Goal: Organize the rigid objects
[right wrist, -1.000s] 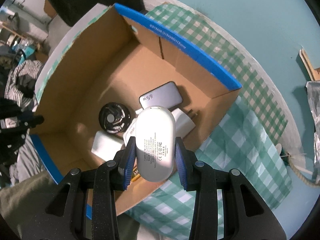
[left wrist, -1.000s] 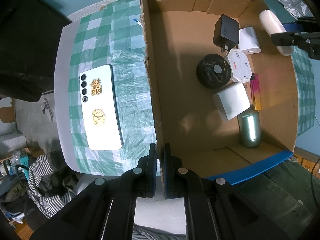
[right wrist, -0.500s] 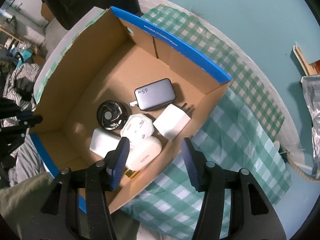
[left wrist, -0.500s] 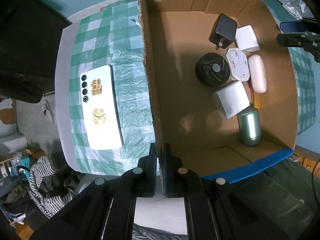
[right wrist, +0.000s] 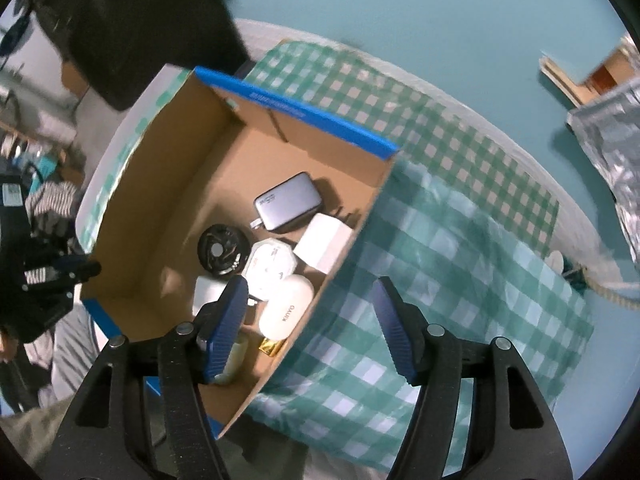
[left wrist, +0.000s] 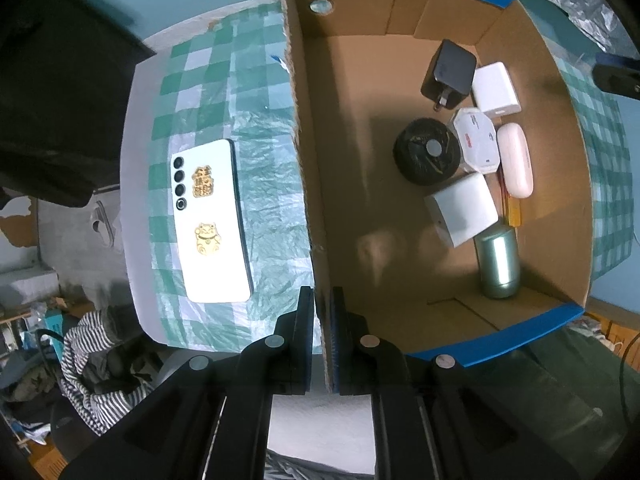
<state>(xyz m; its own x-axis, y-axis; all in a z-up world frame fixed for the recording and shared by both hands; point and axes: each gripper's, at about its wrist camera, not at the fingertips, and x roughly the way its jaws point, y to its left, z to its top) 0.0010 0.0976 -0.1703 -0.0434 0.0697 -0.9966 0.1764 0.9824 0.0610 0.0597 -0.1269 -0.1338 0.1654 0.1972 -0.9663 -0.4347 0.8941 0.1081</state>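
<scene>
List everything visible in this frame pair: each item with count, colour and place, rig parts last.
cardboard box: 1, brown with blue rims, on the checked cloth
dark charger: 1, black-grey, in box by far wall
small white adapter: 1, white, beside dark charger
round black disc: 1, black, box middle
octagonal case: 1, white, between disc and oval case
oval case: 1, pale white, along box side wall
white block: 1, white, below disc
cylinder: 1, pale green, near box corner
phone: 1, white with gold stickers, on cloth outside box
checked cloth: 1, green-white, over table
left gripper: shut on box wall
right gripper: jaws opening, empty
</scene>
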